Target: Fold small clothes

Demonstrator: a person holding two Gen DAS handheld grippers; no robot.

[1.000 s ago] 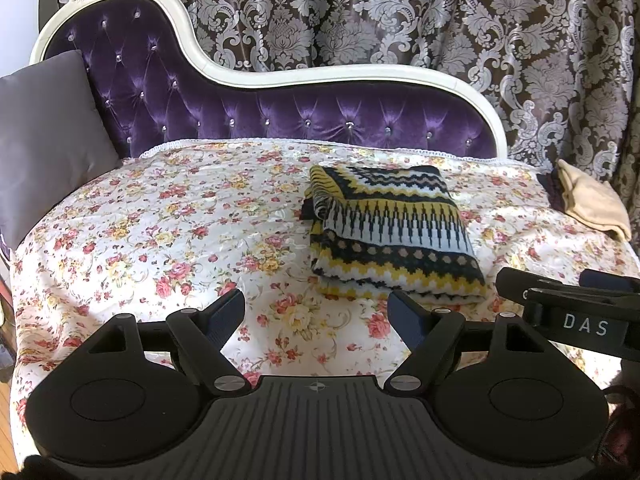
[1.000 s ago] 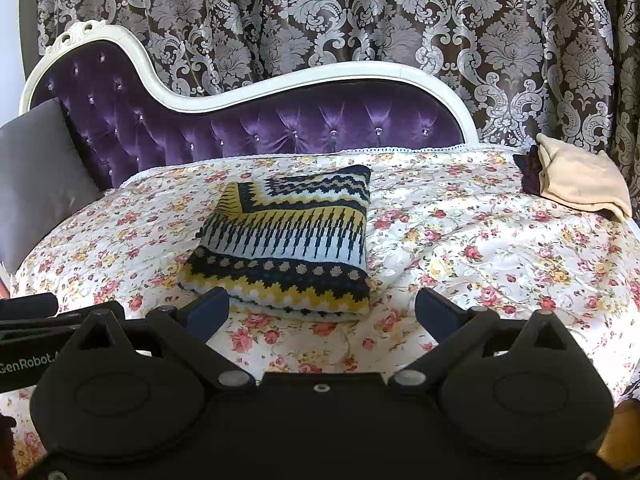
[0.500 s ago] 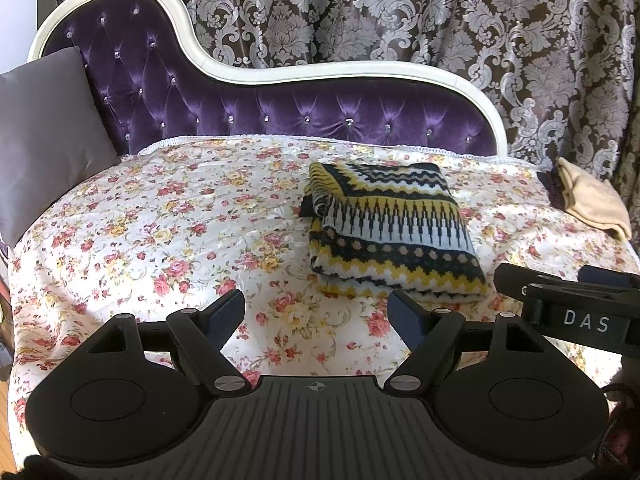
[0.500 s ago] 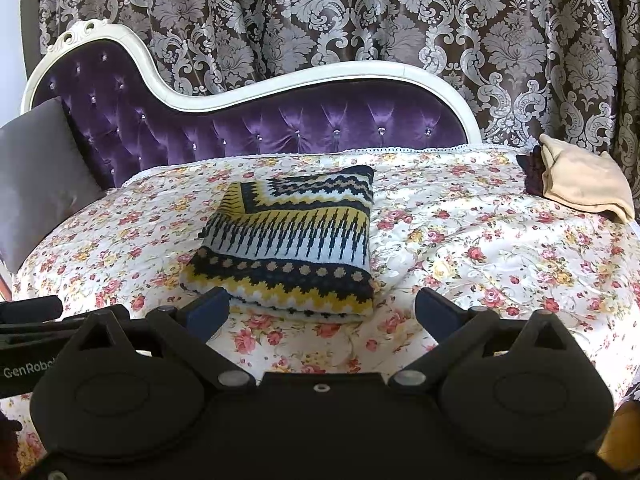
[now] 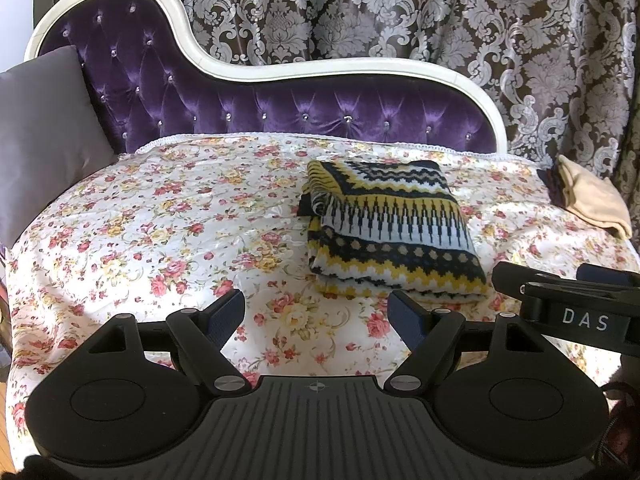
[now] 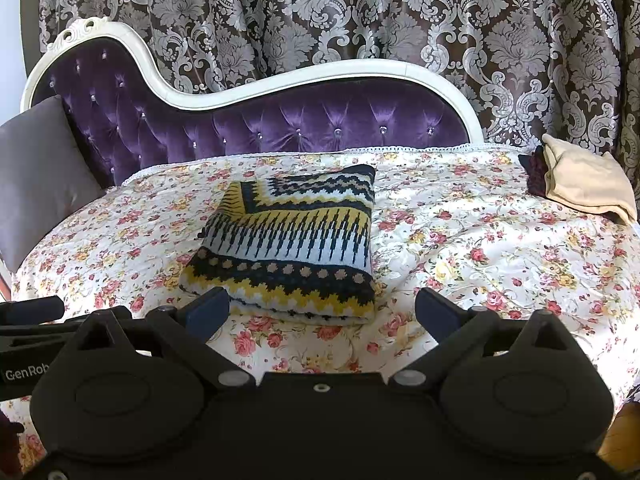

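A knit garment point(image 5: 390, 232) with yellow, navy and white zigzag bands lies folded into a rectangle on the floral sheet point(image 5: 168, 224); it also shows in the right wrist view point(image 6: 292, 244). My left gripper point(image 5: 318, 314) is open and empty, hovering just short of the garment's near left corner. My right gripper point(image 6: 322, 312) is open and empty, its jaws spread either side of the garment's near edge, not touching it. The right gripper's body point(image 5: 568, 308) shows at the right of the left wrist view.
A beige folded cloth point(image 6: 588, 180) over a dark item point(image 6: 536, 172) lies at the far right of the bed. A grey cushion point(image 5: 44, 136) leans at the left. The purple tufted backrest point(image 5: 300, 108) and patterned curtain point(image 6: 360, 12) stand behind.
Both grippers have shifted only slightly, with the views tilting a little. The garment has not moved and both grippers stay open.
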